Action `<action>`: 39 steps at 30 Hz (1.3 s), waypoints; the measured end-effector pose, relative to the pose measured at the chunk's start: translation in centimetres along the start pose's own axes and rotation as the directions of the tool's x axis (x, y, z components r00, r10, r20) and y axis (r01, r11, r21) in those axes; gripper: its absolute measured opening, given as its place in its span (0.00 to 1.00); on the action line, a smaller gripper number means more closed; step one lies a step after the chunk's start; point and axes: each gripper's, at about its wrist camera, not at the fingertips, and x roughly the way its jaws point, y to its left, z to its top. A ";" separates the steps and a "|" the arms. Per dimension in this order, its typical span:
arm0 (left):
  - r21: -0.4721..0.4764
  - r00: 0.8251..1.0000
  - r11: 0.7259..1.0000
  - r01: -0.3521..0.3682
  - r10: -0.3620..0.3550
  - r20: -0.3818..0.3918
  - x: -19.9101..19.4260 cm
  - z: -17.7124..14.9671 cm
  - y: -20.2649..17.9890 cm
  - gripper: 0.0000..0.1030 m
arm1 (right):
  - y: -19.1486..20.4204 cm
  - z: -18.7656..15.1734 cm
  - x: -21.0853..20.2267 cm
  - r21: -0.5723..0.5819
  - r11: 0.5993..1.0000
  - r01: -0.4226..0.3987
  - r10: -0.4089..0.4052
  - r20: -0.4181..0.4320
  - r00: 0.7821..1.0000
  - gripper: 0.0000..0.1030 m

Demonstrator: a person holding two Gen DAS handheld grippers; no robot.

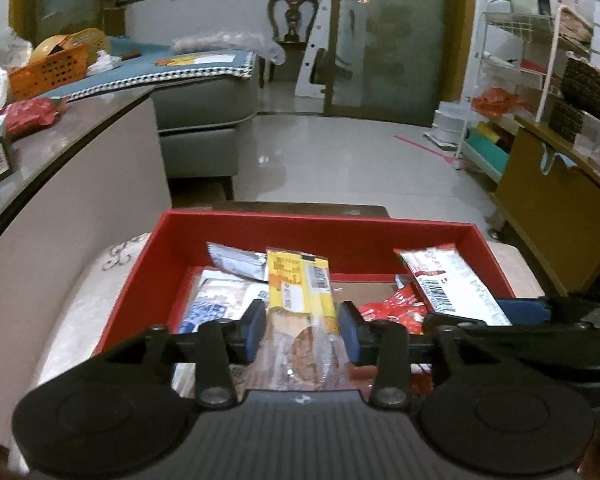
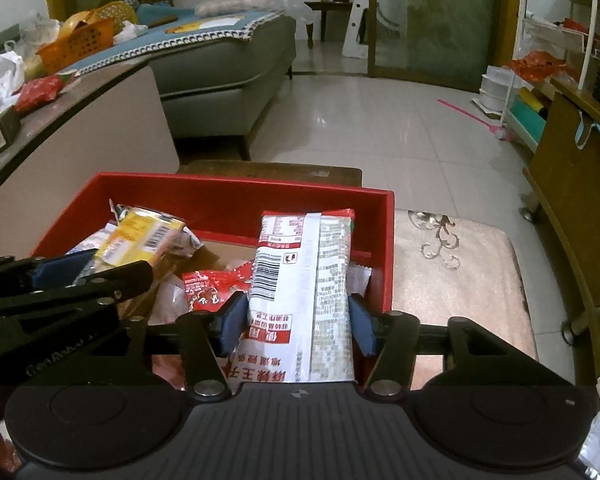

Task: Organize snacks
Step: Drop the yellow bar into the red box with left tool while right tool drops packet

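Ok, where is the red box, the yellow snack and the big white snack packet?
red box (image 1: 340, 236), left wrist view, inside of far wall.
yellow snack (image 1: 296, 276), left wrist view, printed upper part.
white snack packet (image 2: 320, 280), right wrist view, middle of back.

Between left fingers (image 1: 256, 330): glossy clear-and-yellow plastic wrapper (image 1: 302, 300). Between right fingers (image 2: 231, 326): shiny white-red foil-like packet (image 2: 304, 288). Beyond both: matt red cardboard box (image 2: 228, 196). Under it, embroidered cloth cushion (image 2: 452, 280). Farther off, glossy floor tiles (image 2: 380, 128).
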 end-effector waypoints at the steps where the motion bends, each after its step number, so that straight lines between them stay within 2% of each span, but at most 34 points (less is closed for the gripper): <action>1: -0.005 1.000 1.000 -0.001 0.001 0.000 -0.2 0.0 0.1 0.40 | 0.0 0.0 -0.3 0.000 1.000 -0.001 0.001 0.006 1.000 0.63; 4: -0.027 1.000 1.000 -0.013 0.013 0.004 -0.8 0.0 0.6 0.48 | 0.2 0.0 -1.3 -0.011 1.000 0.016 -0.016 0.028 0.999 0.66; 11: -0.058 0.999 0.998 -0.027 0.028 0.018 -2.7 0.1 1.4 0.58 | 0.3 -0.2 -3.8 0.006 1.000 0.011 -0.011 0.076 0.997 0.70; 16: -0.074 1.000 0.997 -0.022 0.024 0.020 -3.7 -0.1 1.8 0.60 | 0.5 -0.3 -5.4 0.004 1.000 0.011 -0.012 0.111 0.994 0.75; 20: -0.081 0.999 0.996 -0.024 0.026 0.023 -4.7 -0.3 2.1 0.66 | 0.6 -0.7 -6.3 0.008 1.000 0.009 -0.010 0.125 0.992 0.76; 23: -0.093 0.999 0.996 -0.012 0.016 0.048 -6.0 -0.5 2.6 0.73 | 0.7 -1.1 -7.0 0.008 1.000 0.009 -0.010 0.132 0.991 0.77; 27: -0.104 0.993 0.994 0.013 -0.001 0.122 -8.4 -1.1 3.2 0.80 | 0.9 -1.6 -8.3 0.005 1.000 0.000 -0.001 0.150 0.989 0.78; 30: -0.082 0.983 0.997 0.001 0.014 0.183 -10.5 -1.8 3.0 0.87 | 1.2 -2.1 -9.2 -0.005 1.000 -0.006 0.006 0.164 0.986 0.80; 33: -0.066 0.979 0.998 -0.006 0.019 0.201 -11.7 -2.2 2.6 0.91 | 1.3 -2.6 -10.2 -0.011 1.000 -0.003 0.005 0.177 0.984 0.82; 35: -0.062 0.978 0.998 -0.018 0.031 0.208 -12.3 -2.6 2.5 0.97 | 1.3 -3.1 -10.9 -0.007 1.000 -0.001 0.002 0.184 0.983 0.82; 39: -0.054 0.968 0.997 -0.053 0.065 0.244 -14.0 -3.6 2.4 0.97 | 1.1 -4.1 -12.0 0.004 1.000 0.003 -0.004 0.187 0.982 0.83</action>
